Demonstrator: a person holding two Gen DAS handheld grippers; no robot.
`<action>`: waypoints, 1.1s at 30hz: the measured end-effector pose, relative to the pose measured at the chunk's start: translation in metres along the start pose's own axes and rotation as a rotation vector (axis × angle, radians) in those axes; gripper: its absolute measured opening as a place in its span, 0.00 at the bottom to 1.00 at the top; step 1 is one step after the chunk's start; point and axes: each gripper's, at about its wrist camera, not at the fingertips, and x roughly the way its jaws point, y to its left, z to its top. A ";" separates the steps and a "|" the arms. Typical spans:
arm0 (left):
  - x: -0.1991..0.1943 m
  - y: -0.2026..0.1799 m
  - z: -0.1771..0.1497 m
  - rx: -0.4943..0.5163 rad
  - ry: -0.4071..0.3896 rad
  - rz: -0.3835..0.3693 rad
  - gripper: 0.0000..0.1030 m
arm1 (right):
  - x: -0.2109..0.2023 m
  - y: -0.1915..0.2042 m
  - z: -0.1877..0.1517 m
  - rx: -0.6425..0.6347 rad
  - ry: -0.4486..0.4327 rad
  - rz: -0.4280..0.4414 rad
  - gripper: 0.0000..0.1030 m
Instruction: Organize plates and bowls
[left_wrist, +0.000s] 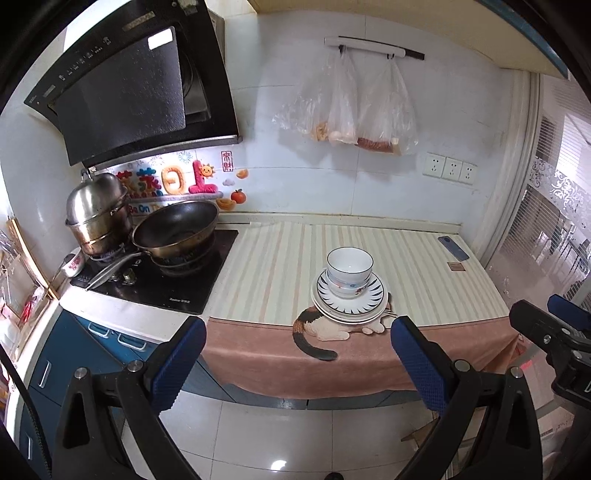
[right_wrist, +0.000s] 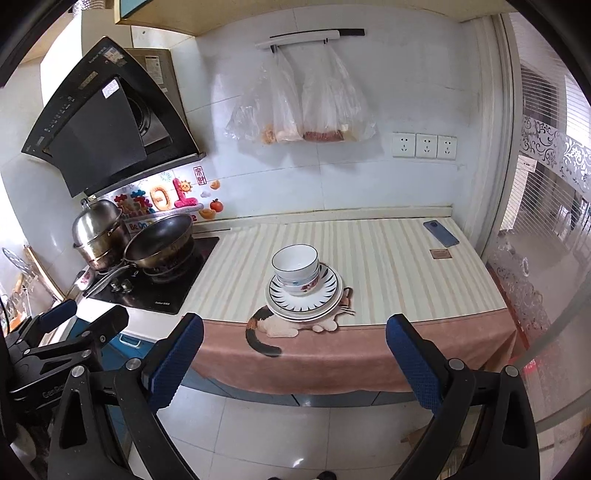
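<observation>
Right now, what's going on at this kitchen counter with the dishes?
A person holds two handheld grippers back from the counter edge. The left gripper and the right gripper are both open and empty. On the striped counter mat, two nested white bowls sit on a stack of white plates with a black-rayed rim. Nothing is being touched; the dishes look stacked already.

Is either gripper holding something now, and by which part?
Nothing is held. The left gripper and right gripper are both open, short of the stacked bowls and plates.
</observation>
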 end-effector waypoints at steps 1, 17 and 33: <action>-0.003 0.002 -0.002 0.002 -0.002 -0.001 1.00 | -0.002 0.002 -0.002 0.000 -0.003 -0.001 0.98; -0.020 0.007 -0.013 -0.003 -0.006 -0.006 1.00 | -0.012 0.014 -0.014 -0.008 0.008 -0.012 0.98; -0.023 0.011 -0.009 0.001 -0.019 -0.015 1.00 | -0.013 0.013 -0.016 -0.003 -0.002 -0.031 0.98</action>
